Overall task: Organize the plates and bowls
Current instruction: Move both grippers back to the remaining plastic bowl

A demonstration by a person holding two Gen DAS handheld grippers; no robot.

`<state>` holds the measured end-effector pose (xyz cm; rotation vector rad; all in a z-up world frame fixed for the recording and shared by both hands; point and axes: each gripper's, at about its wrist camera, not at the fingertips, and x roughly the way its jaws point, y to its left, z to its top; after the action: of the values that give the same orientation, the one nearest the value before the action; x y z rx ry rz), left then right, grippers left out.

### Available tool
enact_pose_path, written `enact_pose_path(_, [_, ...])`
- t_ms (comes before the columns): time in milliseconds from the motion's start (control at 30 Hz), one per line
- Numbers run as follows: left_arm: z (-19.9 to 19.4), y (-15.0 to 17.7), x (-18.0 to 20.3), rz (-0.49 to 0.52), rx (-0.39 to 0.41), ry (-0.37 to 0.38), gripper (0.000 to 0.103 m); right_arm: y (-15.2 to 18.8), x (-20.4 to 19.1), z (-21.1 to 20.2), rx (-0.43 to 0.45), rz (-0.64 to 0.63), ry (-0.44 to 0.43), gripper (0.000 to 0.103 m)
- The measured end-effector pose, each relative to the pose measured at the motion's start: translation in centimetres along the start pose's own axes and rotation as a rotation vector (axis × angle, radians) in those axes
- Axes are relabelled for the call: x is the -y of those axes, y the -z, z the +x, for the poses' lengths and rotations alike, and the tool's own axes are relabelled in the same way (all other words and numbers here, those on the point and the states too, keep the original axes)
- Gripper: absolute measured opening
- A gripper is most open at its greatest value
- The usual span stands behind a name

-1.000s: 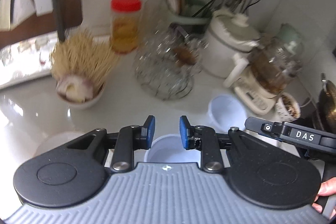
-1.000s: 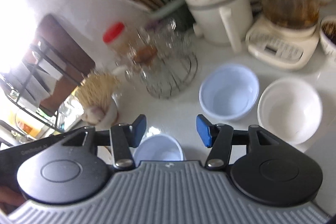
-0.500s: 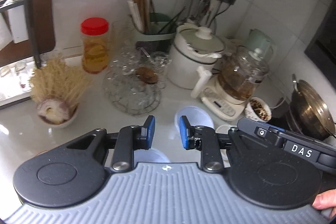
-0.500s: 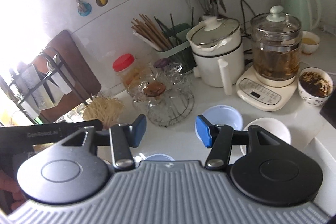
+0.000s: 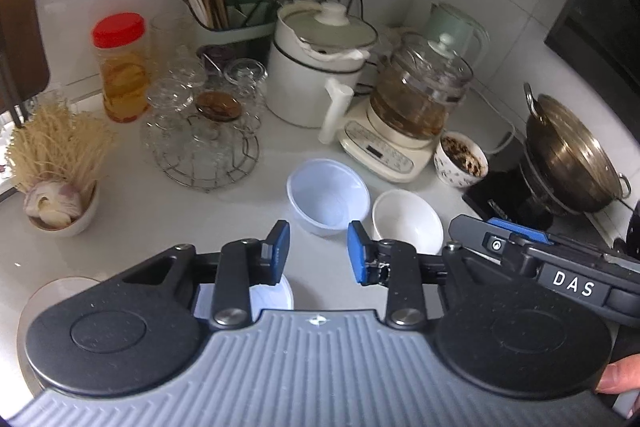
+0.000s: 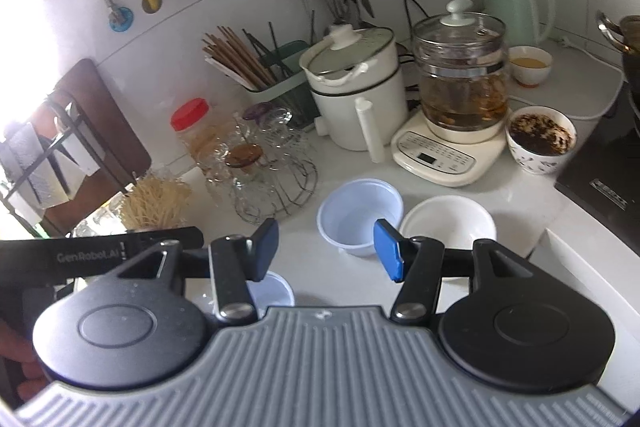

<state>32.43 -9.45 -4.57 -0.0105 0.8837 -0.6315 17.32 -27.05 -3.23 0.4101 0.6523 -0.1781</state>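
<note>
On the white counter stand a pale blue plastic bowl and, right beside it, a white bowl. A smaller pale blue bowl sits nearer, partly hidden under a finger in both views. My left gripper hovers above the counter, its jaws opening with nothing between them. My right gripper is also above the counter, open and empty. The large blue bowl shows behind its gap. A white round dish edge peeks out at the lower left.
At the back stand a wire rack of glass cups, a red-lidded jar, a chopstick holder, a white pot, a glass kettle and a cup of tea leaves. A wok is on the right; a noodle bowl is on the left.
Both grippers have pulled back and risen, so more counter and both larger bowls show. The left jaws have widened. The small blue bowl now lies under the left finger.
</note>
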Motion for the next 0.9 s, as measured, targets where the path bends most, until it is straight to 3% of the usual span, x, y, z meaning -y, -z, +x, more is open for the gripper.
enact_pose_path(200, [1.6, 0.1, 0.8, 0.022, -0.037, 0.040, 0.037, 0.6, 1.0, 0.2, -0.006, 0.030, 0.037, 0.056])
enact_pose_path(333, [2.1, -0.3, 1.2, 0.023, -0.021, 0.048, 0.046, 0.4, 1.8, 0.7, -0.011, 0.047, 0.046, 0.056])
enact_pose_path(600, [5.0, -1.4, 1.3, -0.002, -0.041, 0.059, 0.047, -0.3, 3.5, 3.0, -0.024, 0.064, 0.047, 0.056])
enact_pose_path(900, [9.0, -2.4, 0.4, -0.055, -0.071, -0.009, 0.047, -2.1, 4.9, 5.9, -0.036, 0.047, 0.022, 0.056])
